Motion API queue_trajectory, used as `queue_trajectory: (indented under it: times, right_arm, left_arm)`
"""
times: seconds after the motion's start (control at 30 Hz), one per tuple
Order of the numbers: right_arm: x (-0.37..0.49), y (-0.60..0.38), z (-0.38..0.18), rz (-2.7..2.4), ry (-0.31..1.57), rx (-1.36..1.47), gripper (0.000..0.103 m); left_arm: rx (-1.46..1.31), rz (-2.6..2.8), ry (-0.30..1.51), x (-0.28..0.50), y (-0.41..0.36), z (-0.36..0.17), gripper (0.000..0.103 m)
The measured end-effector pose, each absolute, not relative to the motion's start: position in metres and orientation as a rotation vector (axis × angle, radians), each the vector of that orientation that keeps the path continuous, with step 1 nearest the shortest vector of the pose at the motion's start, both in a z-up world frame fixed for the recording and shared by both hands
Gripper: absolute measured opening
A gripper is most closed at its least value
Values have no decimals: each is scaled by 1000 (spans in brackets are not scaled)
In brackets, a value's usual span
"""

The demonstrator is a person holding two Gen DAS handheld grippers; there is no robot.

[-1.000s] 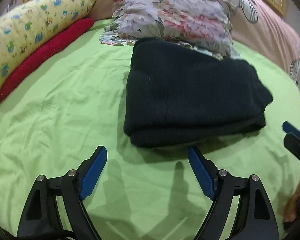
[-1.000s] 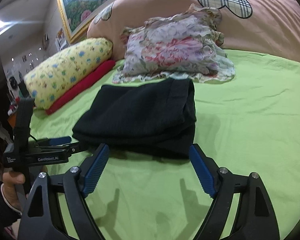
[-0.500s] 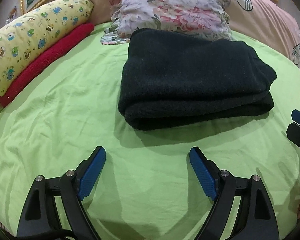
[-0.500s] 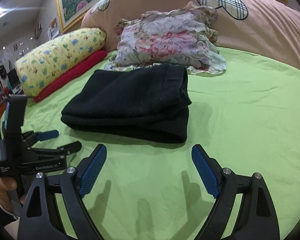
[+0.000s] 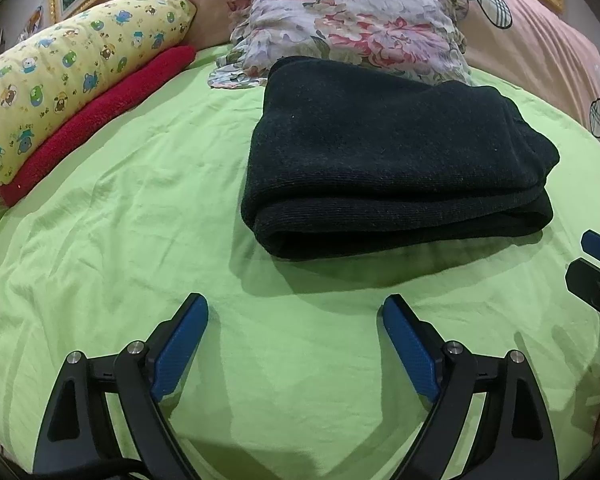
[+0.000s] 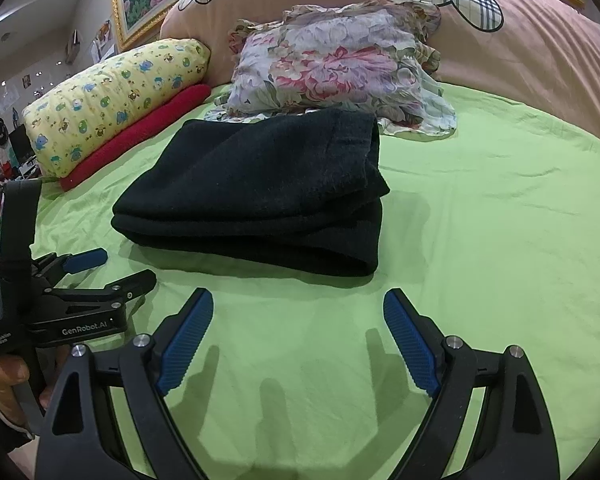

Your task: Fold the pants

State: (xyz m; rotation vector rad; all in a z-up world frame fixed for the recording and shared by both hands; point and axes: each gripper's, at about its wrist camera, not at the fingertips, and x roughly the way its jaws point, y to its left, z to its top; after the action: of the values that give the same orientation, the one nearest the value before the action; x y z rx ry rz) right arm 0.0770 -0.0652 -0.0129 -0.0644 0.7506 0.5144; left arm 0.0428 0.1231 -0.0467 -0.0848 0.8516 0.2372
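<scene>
The black pants (image 5: pixel 392 156) lie folded into a thick rectangle on the green bed sheet (image 5: pixel 132 216), just in front of a floral pillow; they also show in the right wrist view (image 6: pixel 260 192). My left gripper (image 5: pixel 296 312) is open and empty, above the sheet a short way in front of the pants. My right gripper (image 6: pixel 298 308) is open and empty too, in front of the pants' near fold. The left gripper also shows in the right wrist view (image 6: pixel 112 270), at the left, apart from the pants.
A floral pillow (image 5: pixel 352 36) touches the pants' far edge. A yellow patterned bolster (image 5: pixel 68 76) lies on a red towel (image 5: pixel 100 120) at the left. A pink quilt (image 6: pixel 520 32) runs along the back. Green sheet spreads to the right of the pants (image 6: pixel 500 208).
Both grippers have drawn back and risen a little from the folded pants, which now sit farther away. Both stay open. The pants have not moved.
</scene>
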Motion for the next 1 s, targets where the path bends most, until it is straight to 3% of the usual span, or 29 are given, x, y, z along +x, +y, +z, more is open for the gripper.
queue_trajectory:
  times: [1.0]
  right_arm:
    - [78,-65,-14,514,755,-72,88]
  left_arm:
    - [-80,225,829,40,122,-46,90]
